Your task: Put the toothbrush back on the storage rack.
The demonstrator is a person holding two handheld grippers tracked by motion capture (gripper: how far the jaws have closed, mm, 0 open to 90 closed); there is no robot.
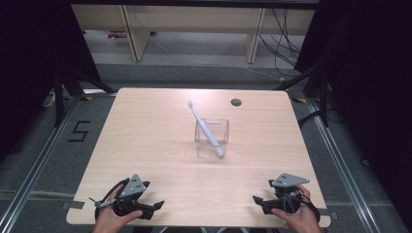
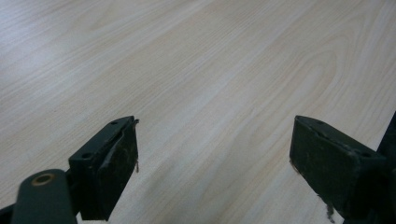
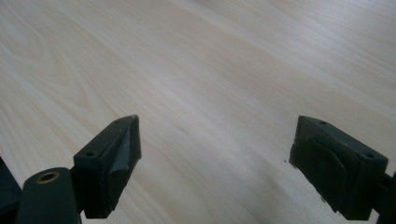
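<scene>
The fingers (image 2: 109, 163) of the left gripper (image 1: 154, 208) stood wide apart with nothing between them, only pale wood grain of the table (image 1: 145, 141) showing in the gap in the left gripper view. The fingers (image 3: 114, 161) of the right gripper (image 1: 259, 202) were spread just as wide and equally empty in the right gripper view, poised low over the bare tabletop. In the high view each gripper rested at the near edge of the table, held by a hand (image 1: 109, 218) at the near-left corner and a hand (image 1: 299, 218) at the near-right corner, both well short of the clear glass cup (image 1: 212, 138) and well apart from each other. The left gripper's tips pointed inward toward the side nearer the cup, as did the right's, and a grey three-cornered plate (image 1: 135, 185) sat atop each. The cup stood upright near the middle of the table, farther from the person than either gripper and roughly between them. A white toothbrush (image 1: 204, 127) leaned inside the cup, its handle end down against the near-right of the cup and its bristled head tilted up and out past the cup's far-left rim. Beyond the cup, near the far edge, a small round grommet hole (image 1: 236, 102) marked the tabletop.
</scene>
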